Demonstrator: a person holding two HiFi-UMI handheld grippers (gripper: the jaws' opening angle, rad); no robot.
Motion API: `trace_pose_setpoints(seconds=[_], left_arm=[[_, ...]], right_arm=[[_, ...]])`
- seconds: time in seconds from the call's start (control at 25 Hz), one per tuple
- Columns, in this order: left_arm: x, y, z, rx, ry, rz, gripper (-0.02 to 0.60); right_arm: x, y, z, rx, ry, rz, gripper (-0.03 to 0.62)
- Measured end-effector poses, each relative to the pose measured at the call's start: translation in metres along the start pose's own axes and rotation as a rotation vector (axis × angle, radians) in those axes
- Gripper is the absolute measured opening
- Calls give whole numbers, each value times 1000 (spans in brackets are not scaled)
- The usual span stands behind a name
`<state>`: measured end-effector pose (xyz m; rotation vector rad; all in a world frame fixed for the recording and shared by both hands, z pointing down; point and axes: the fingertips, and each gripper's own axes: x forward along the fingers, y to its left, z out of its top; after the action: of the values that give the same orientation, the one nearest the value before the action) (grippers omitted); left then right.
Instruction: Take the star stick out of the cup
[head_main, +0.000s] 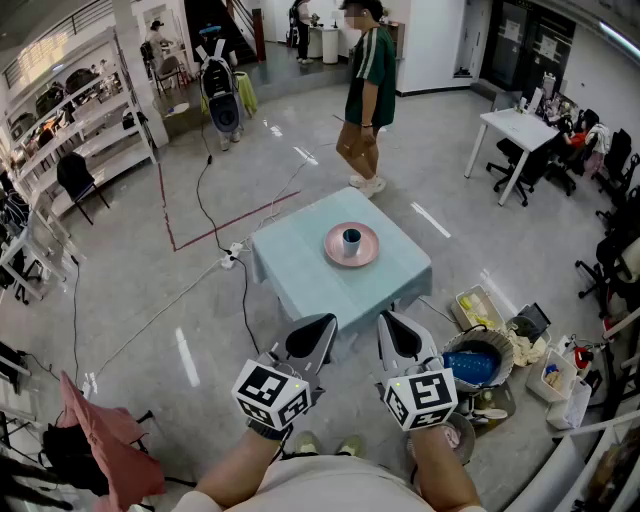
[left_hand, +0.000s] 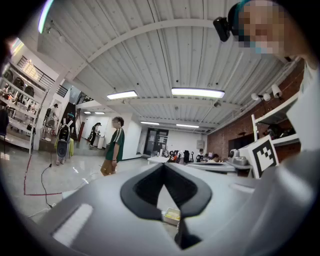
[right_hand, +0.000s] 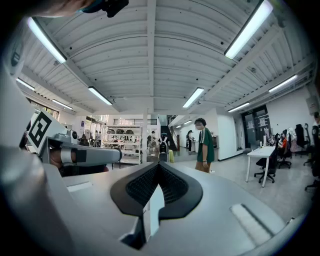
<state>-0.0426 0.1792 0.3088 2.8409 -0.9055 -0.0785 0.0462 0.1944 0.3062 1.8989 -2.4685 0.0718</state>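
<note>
Left claw (head_main: 318, 330) and right claw (head_main: 392, 328), lower centre, are both pinched together and empty, well short of the bench (head_main: 300, 275). The cup (head_main: 351, 241) sits on a pink plate (head_main: 336, 255) at frame centre; the star stick is too small to see. Risk: claws arriving closed tip the cup.

Both arms were out in front of the body, the left forearm (head_main: 245, 465) and the right forearm (head_main: 440, 470) coming up from the bottom of the head view. The left tongs (head_main: 312, 335) and the right tongs (head_main: 400, 335) sat side by side, near each other but apart, both pointing forward. The left marker cube (head_main: 270, 392) and the right marker cube (head_main: 420, 395) faced up. The left jaws were tip to tip with nothing between them. The right jaws were the same, pressed together and empty.
</note>
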Motion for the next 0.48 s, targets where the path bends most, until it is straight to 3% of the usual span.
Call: trace_pose_setpoints(seconds=[0.48], left_arm=[[3,-2,-8,-19,11,-1,6]], right_arm=[[-4,-1,-3,67,-23,27,11]])
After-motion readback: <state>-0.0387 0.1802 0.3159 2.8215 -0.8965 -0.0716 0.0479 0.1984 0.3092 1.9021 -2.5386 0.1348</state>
